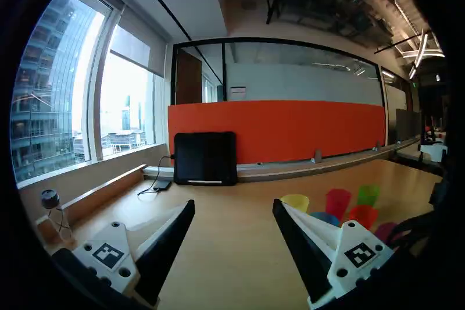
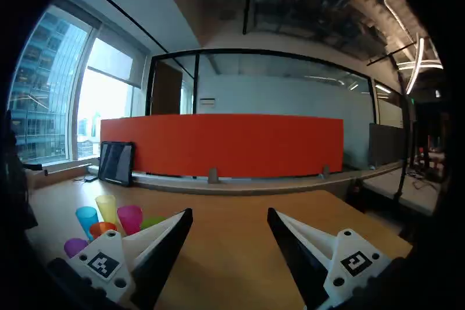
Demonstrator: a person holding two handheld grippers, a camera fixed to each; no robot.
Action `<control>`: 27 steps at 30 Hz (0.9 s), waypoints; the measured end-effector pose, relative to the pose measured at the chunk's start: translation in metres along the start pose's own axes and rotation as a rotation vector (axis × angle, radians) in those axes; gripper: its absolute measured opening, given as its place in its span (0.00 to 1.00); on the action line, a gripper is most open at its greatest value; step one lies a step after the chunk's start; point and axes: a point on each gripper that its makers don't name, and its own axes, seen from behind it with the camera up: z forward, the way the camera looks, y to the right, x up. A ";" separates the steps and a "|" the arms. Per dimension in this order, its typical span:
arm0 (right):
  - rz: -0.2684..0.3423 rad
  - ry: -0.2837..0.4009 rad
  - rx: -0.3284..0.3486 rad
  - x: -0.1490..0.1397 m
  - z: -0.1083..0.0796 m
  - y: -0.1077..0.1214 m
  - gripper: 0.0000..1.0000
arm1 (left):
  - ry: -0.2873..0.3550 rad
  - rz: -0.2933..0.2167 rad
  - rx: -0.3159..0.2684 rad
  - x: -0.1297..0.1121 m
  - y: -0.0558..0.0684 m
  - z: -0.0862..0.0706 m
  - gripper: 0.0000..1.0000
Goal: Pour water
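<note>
Left gripper [image 1: 233,204] wide open, nothing between fingers, over wooden table [image 1: 232,263]. Cluster of coloured plastic cups [image 1: 338,200] standing on table, just past its right finger. Right gripper [image 2: 229,212] also wide open, empty, over same table; cups [image 2: 130,217] beside its left finger. Dark tablet [image 1: 205,157] propped at far edge, before orange partition [image 1: 290,129].

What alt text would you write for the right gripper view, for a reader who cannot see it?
The right gripper, jaws open and holding nothing, is held over a wooden table. Coloured plastic cups stand clustered to its left, and an orange partition runs behind.
</note>
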 end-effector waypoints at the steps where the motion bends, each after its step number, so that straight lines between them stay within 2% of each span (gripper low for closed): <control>1: -0.001 -0.001 0.003 0.007 0.002 0.001 0.99 | 0.002 0.000 -0.006 0.008 0.000 0.001 1.00; 8: -0.020 -0.013 0.028 0.050 0.014 -0.001 0.99 | 0.010 0.015 -0.048 0.058 0.005 0.010 1.00; 17: -0.006 -0.016 0.053 0.100 0.024 -0.004 0.99 | 0.014 -0.001 -0.117 0.115 0.015 0.024 1.00; 23: -0.018 -0.016 0.063 0.128 0.029 -0.006 0.99 | 0.020 -0.009 -0.145 0.148 0.014 0.031 1.00; 27: -0.020 -0.014 0.074 0.136 0.033 -0.007 0.99 | 0.022 -0.004 -0.164 0.158 0.015 0.033 1.00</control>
